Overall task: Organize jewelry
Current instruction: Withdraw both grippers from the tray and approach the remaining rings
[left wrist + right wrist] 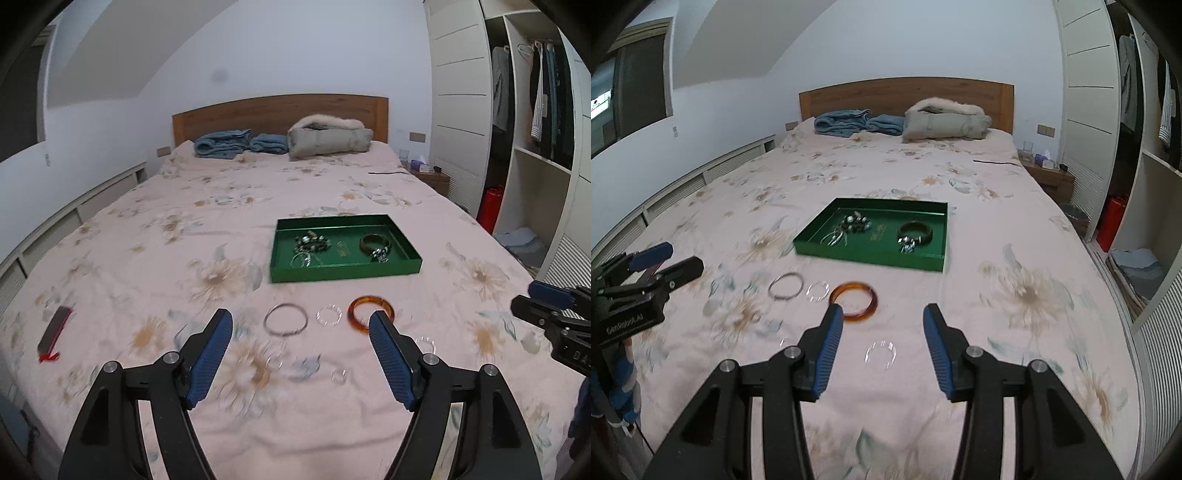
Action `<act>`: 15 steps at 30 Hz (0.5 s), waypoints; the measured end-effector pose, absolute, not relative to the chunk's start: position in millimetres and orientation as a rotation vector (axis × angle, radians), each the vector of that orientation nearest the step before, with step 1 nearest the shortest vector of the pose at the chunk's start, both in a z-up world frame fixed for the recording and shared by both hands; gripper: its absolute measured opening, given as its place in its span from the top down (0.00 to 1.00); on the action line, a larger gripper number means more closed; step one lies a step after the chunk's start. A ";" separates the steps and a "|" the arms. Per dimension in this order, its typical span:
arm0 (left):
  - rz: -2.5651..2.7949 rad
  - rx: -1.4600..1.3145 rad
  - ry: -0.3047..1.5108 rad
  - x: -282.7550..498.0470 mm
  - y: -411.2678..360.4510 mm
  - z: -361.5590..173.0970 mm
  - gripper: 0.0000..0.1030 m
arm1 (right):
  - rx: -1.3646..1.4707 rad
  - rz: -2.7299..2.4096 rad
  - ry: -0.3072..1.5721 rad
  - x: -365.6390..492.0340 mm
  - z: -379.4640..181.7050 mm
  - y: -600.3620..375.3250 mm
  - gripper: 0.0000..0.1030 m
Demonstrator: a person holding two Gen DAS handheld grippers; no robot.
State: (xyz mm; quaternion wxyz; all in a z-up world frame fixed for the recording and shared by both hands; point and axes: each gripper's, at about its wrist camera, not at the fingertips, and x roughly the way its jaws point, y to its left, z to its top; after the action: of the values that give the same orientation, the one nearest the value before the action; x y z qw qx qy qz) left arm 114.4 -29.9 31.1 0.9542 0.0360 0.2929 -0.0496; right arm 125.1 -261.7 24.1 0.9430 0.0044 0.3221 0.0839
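Left tongs (301, 328) spread wide, empty, over floral bed (147, 240). Ahead, left to right on the bedspread: silver bangle (285, 319), clear ring (330, 315), amber bangle (371, 311) partly hidden by a finger. More clear rings nearer, blurred. Beyond: green tray (345, 271) holding dark bead tangle (312, 242) at left, brown bangle (375, 243) with silver bits at right; details too small to make out. Right tongs (882, 319) wide, empty, above clear bangle (881, 354).

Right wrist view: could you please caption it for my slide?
Open right gripper above a clear ring; green tray beyond.
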 end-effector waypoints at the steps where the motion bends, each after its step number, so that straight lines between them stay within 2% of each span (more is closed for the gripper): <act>1: -0.095 0.073 0.594 106.0 -29.2 32.2 0.27 | 0.007 0.169 0.653 116.2 24.7 -261.1 0.58; 15: -0.055 0.110 0.562 43.1 -12.9 34.9 0.26 | -0.009 0.156 0.622 51.1 30.8 -244.4 0.58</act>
State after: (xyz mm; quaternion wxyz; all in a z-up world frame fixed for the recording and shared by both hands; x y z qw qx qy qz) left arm 43.1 -12.9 34.9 0.9589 0.0540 0.2774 -0.0272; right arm 51.1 -244.4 30.8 0.9490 -0.0044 0.3057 0.0769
